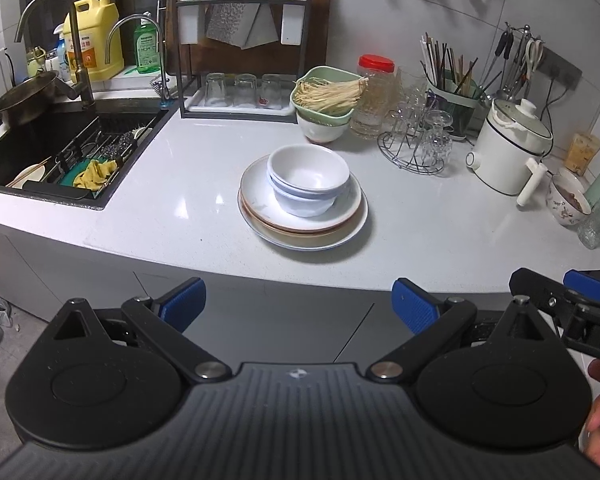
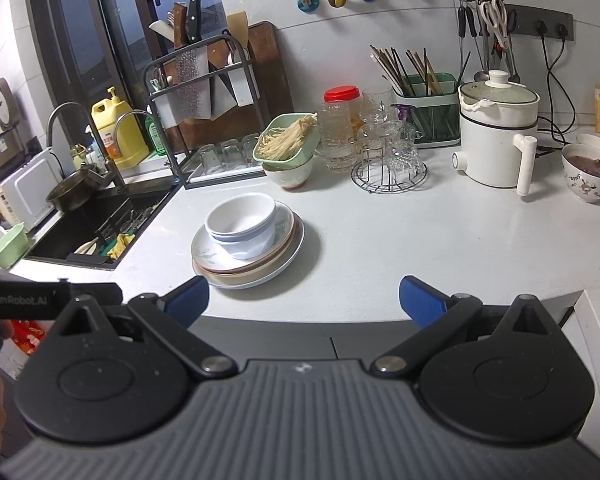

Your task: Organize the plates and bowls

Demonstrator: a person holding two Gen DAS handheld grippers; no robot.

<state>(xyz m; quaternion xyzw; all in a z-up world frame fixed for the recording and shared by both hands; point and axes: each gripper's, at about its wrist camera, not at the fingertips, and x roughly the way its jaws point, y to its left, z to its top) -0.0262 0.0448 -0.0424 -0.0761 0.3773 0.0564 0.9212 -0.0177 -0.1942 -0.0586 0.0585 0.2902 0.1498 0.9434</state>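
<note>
A stack of plates (image 1: 300, 232) (image 2: 220, 272) sits mid-counter, white and tan ones nested together. On top stand nested white bowls (image 1: 308, 178) (image 2: 240, 224), the upper one empty. My left gripper (image 1: 296, 304) is open, held back off the counter's front edge with nothing between its blue pads. My right gripper (image 2: 304, 296) is open too, just short of the counter edge, to the right of the stack. The right gripper's tip (image 1: 572, 300) shows at the right of the left wrist view.
A sink (image 1: 60, 152) with a rack and cloths lies to the left. Behind the stack are a green basket of noodles (image 1: 324, 94) on a bowl, a glass rack (image 1: 416, 148), a white electric pot (image 1: 508, 148) and a patterned bowl of food (image 2: 590, 176).
</note>
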